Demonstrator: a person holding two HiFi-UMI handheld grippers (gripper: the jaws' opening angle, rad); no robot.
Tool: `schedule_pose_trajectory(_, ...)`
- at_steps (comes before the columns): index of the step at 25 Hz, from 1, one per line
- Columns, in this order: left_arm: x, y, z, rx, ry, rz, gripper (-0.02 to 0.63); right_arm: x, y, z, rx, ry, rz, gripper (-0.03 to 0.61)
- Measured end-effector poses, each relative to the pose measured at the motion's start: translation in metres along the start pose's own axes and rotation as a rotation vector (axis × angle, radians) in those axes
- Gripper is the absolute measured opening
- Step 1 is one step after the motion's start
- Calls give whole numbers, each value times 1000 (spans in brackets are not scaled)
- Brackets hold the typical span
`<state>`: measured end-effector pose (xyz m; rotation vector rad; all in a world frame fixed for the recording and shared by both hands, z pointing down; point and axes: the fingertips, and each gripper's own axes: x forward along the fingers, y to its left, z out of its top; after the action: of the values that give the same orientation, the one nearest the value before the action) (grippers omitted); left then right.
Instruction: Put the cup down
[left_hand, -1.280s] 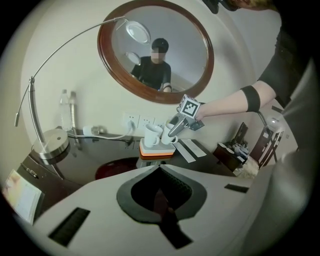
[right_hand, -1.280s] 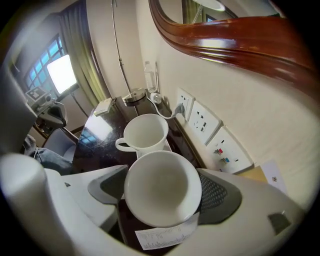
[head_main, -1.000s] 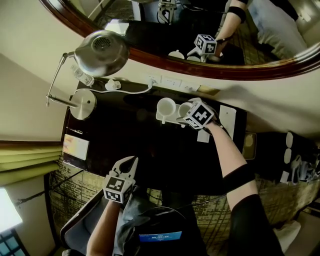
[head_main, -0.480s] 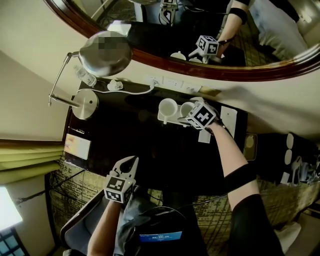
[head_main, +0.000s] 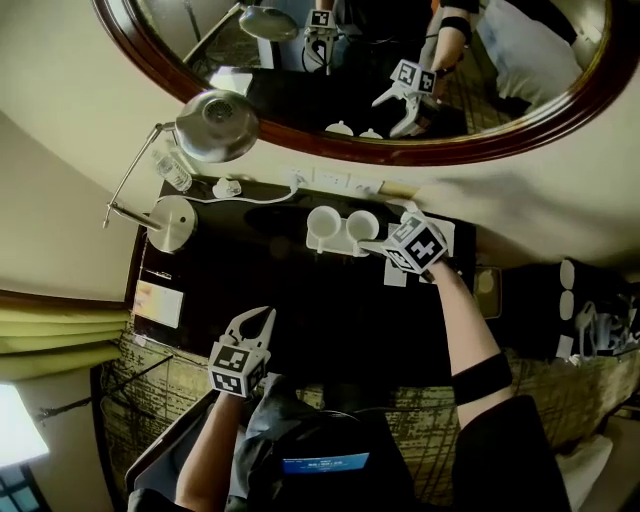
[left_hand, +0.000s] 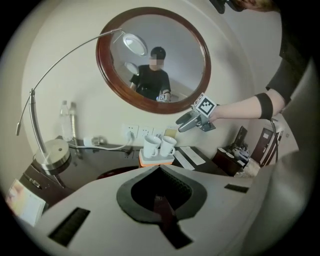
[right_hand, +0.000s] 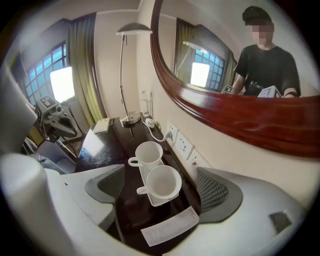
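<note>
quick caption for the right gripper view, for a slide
Right gripper open, facing two white cups on a small tray on the dark desk.

A wood-framed oval mirror (head_main: 360, 70) was hung on a cream wall (head_main: 60, 150) above a dark desk (head_main: 300, 290) fitted with a silver lamp (head_main: 217, 122).

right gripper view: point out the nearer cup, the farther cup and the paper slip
nearer cup (right_hand: 164, 184): right gripper view, inside of its bowl
farther cup (right_hand: 148, 152): right gripper view, inside of its bowl
paper slip (right_hand: 170, 226): right gripper view, middle of the sheet
</note>
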<state>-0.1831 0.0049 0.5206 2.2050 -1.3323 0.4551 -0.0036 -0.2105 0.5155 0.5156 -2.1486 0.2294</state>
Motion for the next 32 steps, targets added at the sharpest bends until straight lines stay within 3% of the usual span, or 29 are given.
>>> schedule_pose_trajectory(2,-2,-2,12,12,-13,-9,0,-26,7,-4,23,-36,-34,441)
schedule_pose_trajectory(5,-4,-6,28,35,-28,-23,0,-55,24,-21,48,-52,-83,426)
schedule_pose_trajectory(7,-5,-10,37,52,-34,-34,0,-71,38,-36,65,-60,-110,373)
schedule_pose_trajectory(13,-13,-12,67,96,-63,-44,0,-101,67,-79,233,-123,-234,135)
schedule_pose_trajectory(17,-14,-20,70,118,-63,-59,0,-117,82,-108,369,-158,-311,32)
schedule_pose_trajectory(26,-27,-20,64,91,-94,-45,0,-124,134,-129,489,-256,-334,15)
schedule_pose_trajectory(32,-29,-23,61,86,-108,-40,0,-126,148,-137,501,-275,-339,15)
